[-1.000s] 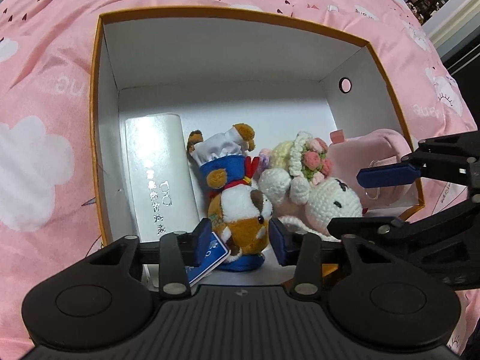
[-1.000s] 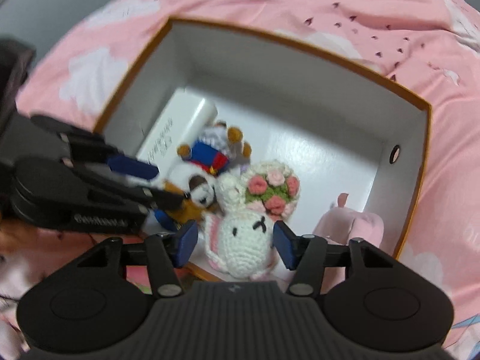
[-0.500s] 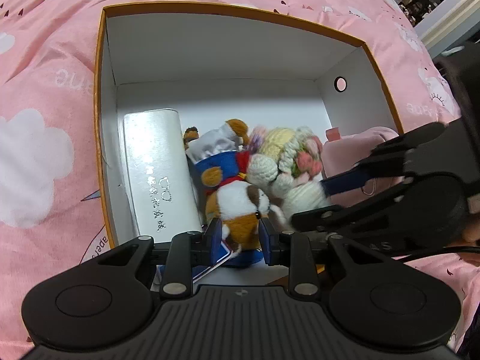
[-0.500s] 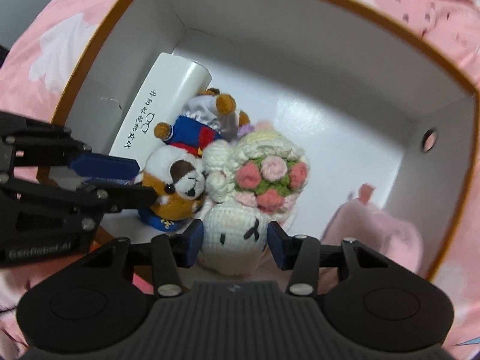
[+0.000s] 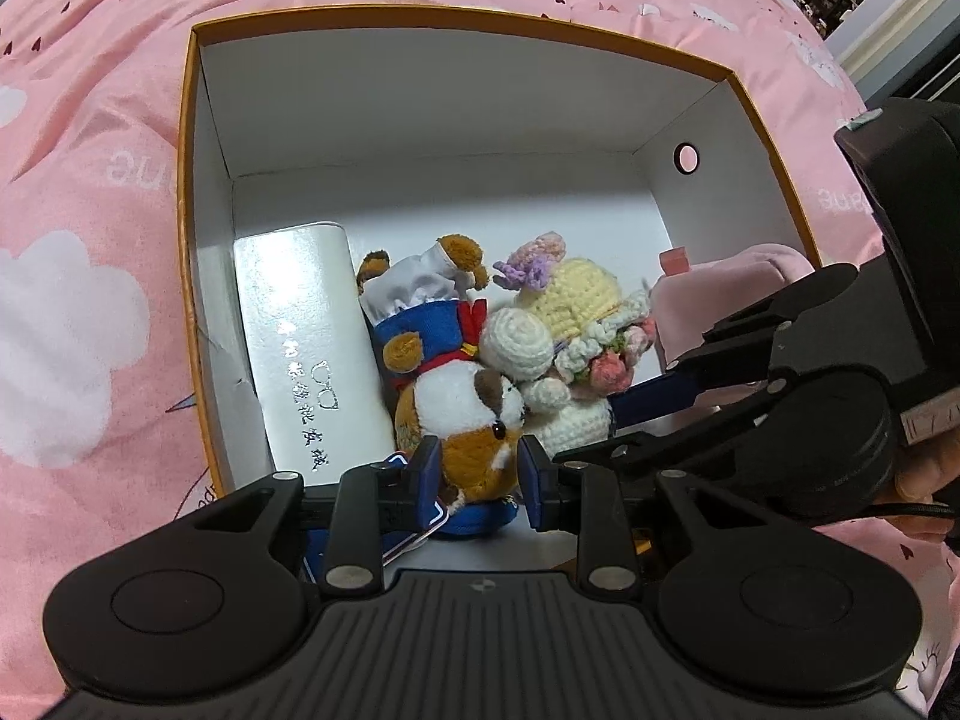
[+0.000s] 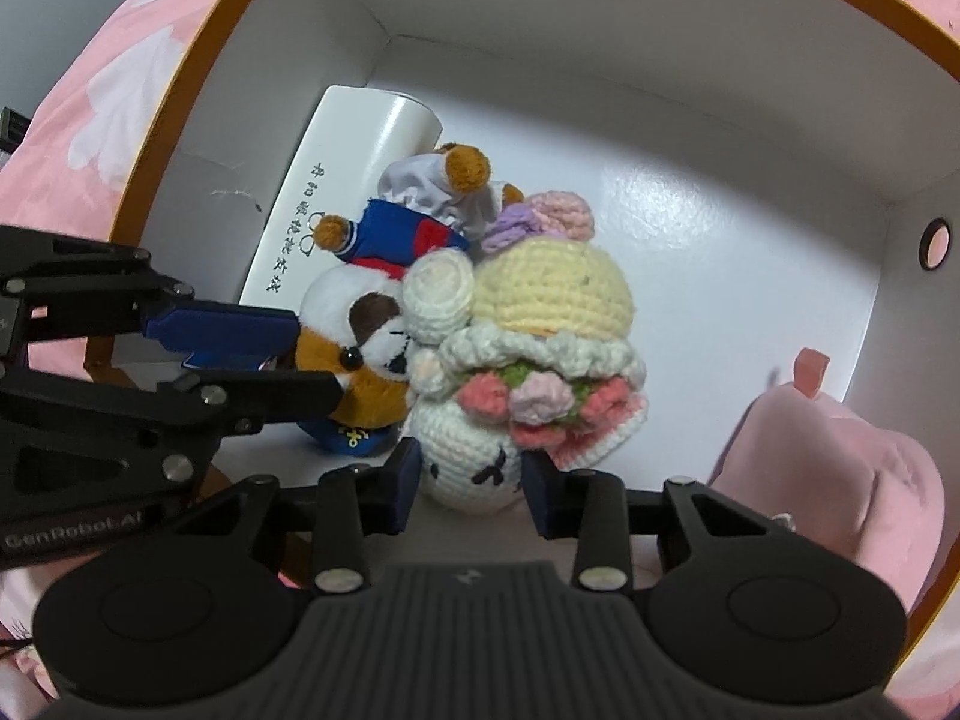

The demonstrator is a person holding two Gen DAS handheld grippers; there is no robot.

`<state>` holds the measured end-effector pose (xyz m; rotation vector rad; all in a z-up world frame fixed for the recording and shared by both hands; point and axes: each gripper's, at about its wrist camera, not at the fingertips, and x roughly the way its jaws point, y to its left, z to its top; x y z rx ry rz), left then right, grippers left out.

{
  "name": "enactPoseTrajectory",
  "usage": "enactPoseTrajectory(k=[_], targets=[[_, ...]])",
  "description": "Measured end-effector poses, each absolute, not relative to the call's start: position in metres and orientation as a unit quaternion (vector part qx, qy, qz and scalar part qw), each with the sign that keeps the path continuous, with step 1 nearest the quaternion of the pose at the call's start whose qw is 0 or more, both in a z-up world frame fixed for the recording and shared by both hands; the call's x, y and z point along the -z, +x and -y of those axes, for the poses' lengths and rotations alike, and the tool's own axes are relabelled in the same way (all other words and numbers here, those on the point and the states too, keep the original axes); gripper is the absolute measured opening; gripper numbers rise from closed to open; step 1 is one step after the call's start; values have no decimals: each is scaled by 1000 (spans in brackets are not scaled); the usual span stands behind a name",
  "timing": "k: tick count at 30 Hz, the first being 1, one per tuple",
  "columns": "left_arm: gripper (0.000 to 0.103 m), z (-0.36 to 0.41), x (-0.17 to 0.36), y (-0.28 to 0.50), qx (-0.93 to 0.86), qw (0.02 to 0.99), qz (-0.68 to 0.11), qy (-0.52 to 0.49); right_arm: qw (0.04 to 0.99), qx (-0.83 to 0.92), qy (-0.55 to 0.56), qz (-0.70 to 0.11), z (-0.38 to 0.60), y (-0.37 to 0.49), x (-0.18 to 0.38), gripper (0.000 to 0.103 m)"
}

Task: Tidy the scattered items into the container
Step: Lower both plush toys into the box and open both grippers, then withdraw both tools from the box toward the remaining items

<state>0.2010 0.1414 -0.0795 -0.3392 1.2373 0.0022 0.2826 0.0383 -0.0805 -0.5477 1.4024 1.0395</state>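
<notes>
So the brown-and-white plush dog [image 5: 474,420] in its blue sailor suit lies head toward me inside the orange-rimmed box [image 5: 186,192], next to the crocheted bunny [image 6: 480,450] with a flower crown. My left gripper [image 5: 477,477], angled steeply down, is pinched on the dog's head. My right gripper [image 6: 471,480] has just been closing, with the bunny's head between its pads. Pink cloud bedsheet [image 5: 78,228] underneath.

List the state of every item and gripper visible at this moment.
Box: open, no lid, on pink bedding.
White case: lying flat in the box.
Plush dog: head down, clamped.
Crochet bunny: head down, between the jaws.
Pink pouch: resting in the box.
Left gripper: shut on the dog.
Right gripper: closing on the bunny.
</notes>
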Motion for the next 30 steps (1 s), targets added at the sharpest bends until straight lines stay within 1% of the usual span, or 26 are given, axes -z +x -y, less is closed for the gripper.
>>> enactPoseTrajectory(k=[5, 8, 10, 12, 14, 15, 17, 21, 23, 27, 30], targets=[[32, -141, 76, 197, -9, 810, -568, -147, 619, -442, -226, -608, -31, 284, 73, 44], [33, -142, 69, 192, -17, 816, -559, -143, 626, -442, -221, -603, -24, 281, 66, 48], [34, -143, 62, 187, -22, 823, -549, -143, 635, -446, -216, -592, -17, 279, 58, 48], [35, -141, 52, 181, -22, 834, -533, -141, 651, -454, -215, -569, -9, 274, 45, 53], [35, -138, 40, 173, -23, 847, -513, -137, 666, -466, -212, -543, 1, 268, 31, 55], [36, -137, 34, 168, -22, 854, -501, -136, 674, -472, -207, -529, 7, 265, 24, 61], [36, -133, 22, 159, -16, 865, -483, -137, 689, -484, -197, -502, 18, 259, 15, 67], [41, -119, 4, 141, 4, 879, -457, -135, 718, -497, -184, -452, 43, 240, -2, 74], [43, -110, 2, 134, 14, 880, -455, -133, 737, -492, -171, -431, 59, 233, -8, 74], [43, -92, 6, 124, 37, 876, -463, -134, 777, -465, -125, -406, 93, 226, -9, 74], [44, -81, 17, 118, 49, 868, -471, -148, 797, -435, -104, -406, 118, 222, -5, 74]])
